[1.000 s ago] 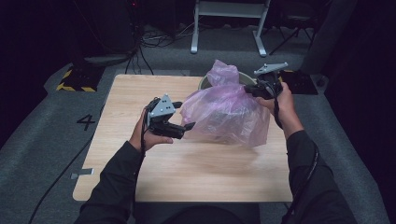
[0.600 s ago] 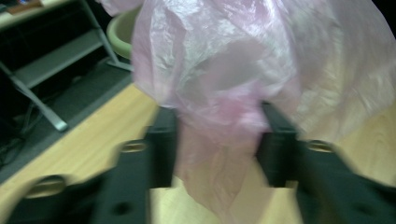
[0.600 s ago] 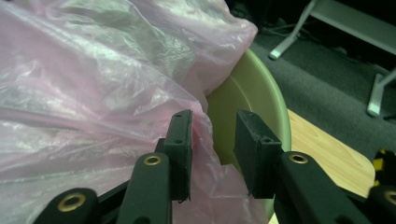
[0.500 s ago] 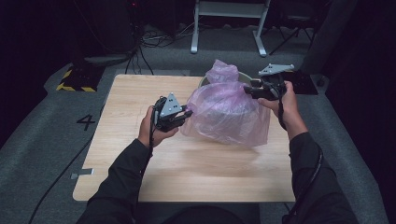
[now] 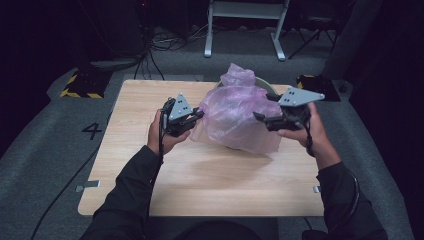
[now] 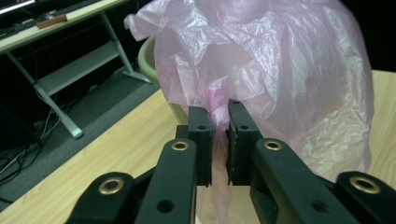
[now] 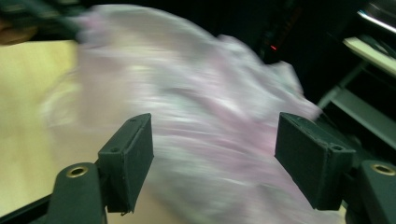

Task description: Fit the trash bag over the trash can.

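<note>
Draping over a pale green bin (image 5: pixel 270 88) on the wooden table (image 5: pixel 135 150), the pink plastic bag (image 5: pixel 235 115) is only partly fitted. Left gripper (image 5: pixel 192 118) has just pinched shut on a fold of film; right gripper (image 5: pixel 264 116), clamped a second ago, has just opened and pulled away.

A pale wooden desk (image 5: pixel 150 145) stands on grey carpet floor (image 5: pixel 55 165). Toward its far right sits a pale green bowl (image 5: pixel 265 86), draped under a crumpled pink plastic bag (image 5: pixel 235 112) whose hem rests on the wood.
</note>
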`<state>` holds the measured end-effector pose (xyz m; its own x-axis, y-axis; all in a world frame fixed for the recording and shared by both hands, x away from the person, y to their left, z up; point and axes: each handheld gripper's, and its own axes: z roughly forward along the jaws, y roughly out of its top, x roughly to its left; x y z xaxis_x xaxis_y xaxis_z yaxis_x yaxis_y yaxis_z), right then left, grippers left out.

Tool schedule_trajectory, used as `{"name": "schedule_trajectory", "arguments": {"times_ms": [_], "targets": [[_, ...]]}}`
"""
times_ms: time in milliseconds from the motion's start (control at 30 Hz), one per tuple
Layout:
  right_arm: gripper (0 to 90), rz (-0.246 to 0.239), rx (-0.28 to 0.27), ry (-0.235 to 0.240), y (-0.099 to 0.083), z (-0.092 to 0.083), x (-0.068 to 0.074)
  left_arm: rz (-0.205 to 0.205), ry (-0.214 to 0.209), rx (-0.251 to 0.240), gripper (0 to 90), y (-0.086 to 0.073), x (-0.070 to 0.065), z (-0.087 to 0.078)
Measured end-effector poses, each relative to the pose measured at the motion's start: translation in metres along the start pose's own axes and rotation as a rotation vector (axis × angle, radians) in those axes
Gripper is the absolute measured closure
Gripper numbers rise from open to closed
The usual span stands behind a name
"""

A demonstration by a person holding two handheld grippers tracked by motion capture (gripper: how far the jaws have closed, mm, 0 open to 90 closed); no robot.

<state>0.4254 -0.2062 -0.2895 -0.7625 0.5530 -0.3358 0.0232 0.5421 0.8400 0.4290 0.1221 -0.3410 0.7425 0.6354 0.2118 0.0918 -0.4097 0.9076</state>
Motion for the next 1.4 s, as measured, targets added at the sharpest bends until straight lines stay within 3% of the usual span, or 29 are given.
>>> {"name": "schedule_trajectory", "arguments": {"times_ms": [33,67,100,133,200,267,300,333,400,533,700,933,967,1000,1033,1067,1167,1200,1400], "targets": [[28.6,0.000,0.000,0.000,0.000,0.000,0.000,0.000,0.000,0.000,82.4,0.000,0.000,0.000],[30.3,-0.028,-0.002,0.037,0.002,0.003,0.015,-0.002,-0.002,-0.005,81.5,0.002,-0.001,-0.002],[30.3,-0.028,-0.002,0.037,0.002,0.003,0.015,-0.002,-0.002,-0.005,81.3,0.002,-0.001,-0.002],[31.3,-0.052,0.015,0.067,0.002,0.010,0.027,-0.001,0.000,-0.011,80.7,0.002,-0.002,-0.003],[32.9,-0.065,0.024,0.072,0.002,0.013,0.033,-0.004,-0.006,-0.023,80.5,0.004,-0.002,-0.005],[52.8,-0.091,0.061,0.085,0.003,0.023,0.043,0.009,-0.011,-0.021,80.5,0.007,-0.003,-0.006],[52.8,-0.091,0.061,0.085,0.003,0.023,0.043,0.009,-0.011,-0.021,80.3,0.007,-0.003,-0.006],[63.1,-0.096,0.075,0.086,0.004,0.028,0.044,0.010,-0.015,-0.027,79.7,0.010,-0.003,-0.007],[74.9,-0.097,0.089,0.068,0.005,0.031,0.043,0.015,-0.018,-0.030,78.5,0.012,-0.003,-0.007],[88.8,-0.099,0.100,0.059,0.006,0.034,0.040,0.015,-0.026,-0.035,74.8,0.015,-0.004,-0.008],[90.0,-0.082,0.088,0.053,0.007,0.031,0.033,0.022,-0.023,-0.034,69.5,0.016,-0.004,-0.007],[90.0,-0.037,0.072,-0.002,0.007,0.023,0.015,0.004,-0.032,-0.045,71.4,0.018,0.002,-0.006],[88.6,-0.018,0.065,-0.016,0.006,0.020,0.009,0.000,-0.015,-0.050,73.5,0.019,0.002,-0.005],[74.5,-0.011,0.051,-0.007,0.006,0.019,0.009,-0.004,-0.018,-0.050,74.7,0.020,0.002,-0.004],[74.5,-0.011,0.051,-0.007,0.006,0.019,0.009,-0.004,-0.018,-0.050,74.9,0.020,0.002,-0.004],[64.5,-0.014,0.043,0.011,0.007,0.018,0.011,-0.004,-0.017,-0.048,74.9,0.022,0.002,-0.003],[43.5,-0.059,0.023,0.019,0.011,0.016,0.029,0.000,-0.024,-0.053,74.4,0.027,-0.002,-0.001],[34.7,-0.078,0.013,0.049,0.013,0.018,0.041,0.006,-0.018,-0.055,74.4,0.031,-0.006,0.000],[25.5,-0.128,0.007,0.048,0.018,0.028,0.066,0.000,-0.015,-0.057,74.5,0.044,-0.013,0.004]]}}
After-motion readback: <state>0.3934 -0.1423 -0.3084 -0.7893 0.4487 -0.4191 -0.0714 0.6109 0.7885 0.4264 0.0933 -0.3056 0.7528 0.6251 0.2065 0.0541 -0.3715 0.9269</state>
